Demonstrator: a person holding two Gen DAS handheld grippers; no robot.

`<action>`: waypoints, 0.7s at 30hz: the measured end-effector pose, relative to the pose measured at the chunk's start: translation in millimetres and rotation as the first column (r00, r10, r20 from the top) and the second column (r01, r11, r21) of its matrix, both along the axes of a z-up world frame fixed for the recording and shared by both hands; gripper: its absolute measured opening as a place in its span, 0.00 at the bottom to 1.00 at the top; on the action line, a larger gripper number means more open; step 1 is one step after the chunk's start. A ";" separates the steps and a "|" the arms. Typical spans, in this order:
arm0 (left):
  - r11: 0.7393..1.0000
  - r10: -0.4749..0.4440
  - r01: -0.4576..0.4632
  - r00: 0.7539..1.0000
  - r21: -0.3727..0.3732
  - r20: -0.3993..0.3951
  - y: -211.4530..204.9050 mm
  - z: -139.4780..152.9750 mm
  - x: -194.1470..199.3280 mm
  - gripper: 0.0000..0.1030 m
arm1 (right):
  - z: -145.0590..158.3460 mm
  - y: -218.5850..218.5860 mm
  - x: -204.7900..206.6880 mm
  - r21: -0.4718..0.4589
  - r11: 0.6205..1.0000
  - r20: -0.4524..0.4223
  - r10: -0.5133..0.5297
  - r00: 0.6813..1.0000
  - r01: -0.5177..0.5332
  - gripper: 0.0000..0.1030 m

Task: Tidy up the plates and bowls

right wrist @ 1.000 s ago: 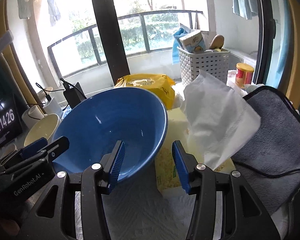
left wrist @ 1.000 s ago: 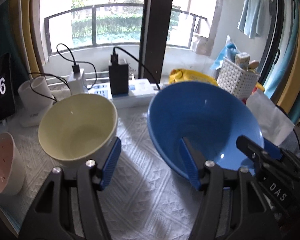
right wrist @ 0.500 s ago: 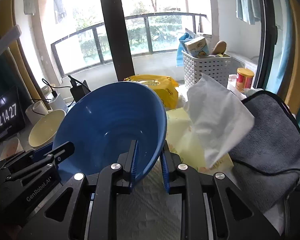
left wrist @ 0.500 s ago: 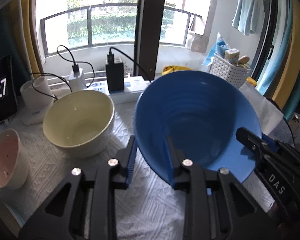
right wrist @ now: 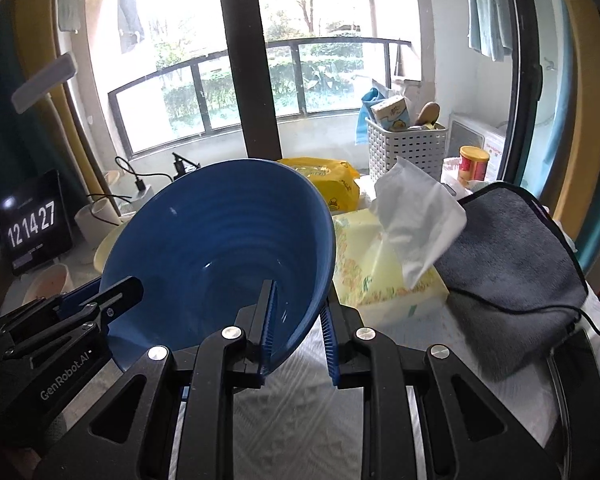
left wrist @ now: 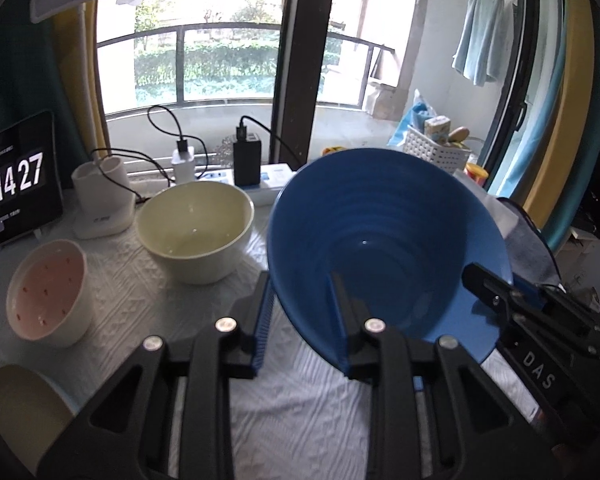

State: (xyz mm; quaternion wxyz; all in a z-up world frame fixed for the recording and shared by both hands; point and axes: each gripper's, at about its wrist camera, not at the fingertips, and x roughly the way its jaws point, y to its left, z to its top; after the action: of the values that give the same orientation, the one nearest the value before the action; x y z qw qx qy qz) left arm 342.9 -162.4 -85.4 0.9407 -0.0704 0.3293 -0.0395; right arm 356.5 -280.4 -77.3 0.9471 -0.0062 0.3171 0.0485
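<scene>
White textured cloth (left wrist: 140, 292) lay below while my left claw (left wrist: 302, 324) and right claw (right wrist: 298, 326) each pinched the tilted blue bowl's (left wrist: 380, 240) rim; cream bowl (left wrist: 196, 228) sat just beside.

— How many bowls does the left wrist view show?

— Three: one blue bowl (left wrist: 384, 236) at centre right, one cream bowl (left wrist: 196, 230) left of centre, one white bowl with a pink inside (left wrist: 48, 294) at far left.

— And grippers?

— Two, a left gripper (left wrist: 302, 326) and a right gripper (right wrist: 298, 330).

— Anything else counted?

— One clock display (left wrist: 14, 182) at the left edge, one white lattice basket (right wrist: 406, 146) at upper right, and two chargers (left wrist: 216, 158) by the window.
</scene>
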 end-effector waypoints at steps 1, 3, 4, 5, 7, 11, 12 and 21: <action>1.000 0.001 -0.001 1.000 -0.005 0.005 3.0 1.1 -6.1 0.27 | 0.9 2.3 -5.5 0.000 1.000 0.002 0.001 1.000 -0.001 0.22; 1.000 0.005 -0.005 1.000 -0.011 0.008 7.8 1.8 -15.3 0.27 | 1.1 5.7 -12.7 -0.001 1.000 0.003 0.002 1.000 -0.002 0.22; 1.000 0.008 -0.008 1.000 -0.016 0.008 10.7 1.9 -20.4 0.27 | 1.4 8.0 -17.0 -0.001 1.000 0.003 0.003 1.000 -0.003 0.22; 1.000 0.009 -0.009 1.000 -0.017 0.009 12.5 1.9 -24.3 0.27 | 1.8 10.7 -22.0 -0.001 1.000 0.003 0.005 1.000 -0.005 0.22; 1.000 0.009 -0.008 1.000 -0.024 0.012 17.6 2.1 -33.9 0.27 | 2.4 15.6 -30.3 -0.004 1.000 0.005 0.006 1.000 -0.006 0.22; 1.000 0.004 -0.003 1.000 -0.029 0.016 24.4 2.6 -49.6 0.27 | 1.7 22.9 -46.1 -0.005 1.000 0.004 0.007 1.000 -0.007 0.22; 1.000 0.002 -0.002 1.000 -0.030 0.017 26.4 2.6 -53.9 0.27 | 1.3 24.6 -50.0 -0.006 1.000 0.004 0.006 1.000 -0.006 0.22; 0.999 -0.001 0.002 1.000 -0.048 0.018 41.3 3.1 -84.9 0.27 | -1.5 39.0 -81.5 -0.013 1.000 -0.004 0.006 1.000 -0.006 0.23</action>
State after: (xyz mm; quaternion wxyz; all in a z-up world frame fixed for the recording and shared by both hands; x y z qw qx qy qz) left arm 258.0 -121.1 -82.3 0.9417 -0.0923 0.3200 -0.0488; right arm 275.0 -241.5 -78.9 0.9463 -0.0135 0.3192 0.0494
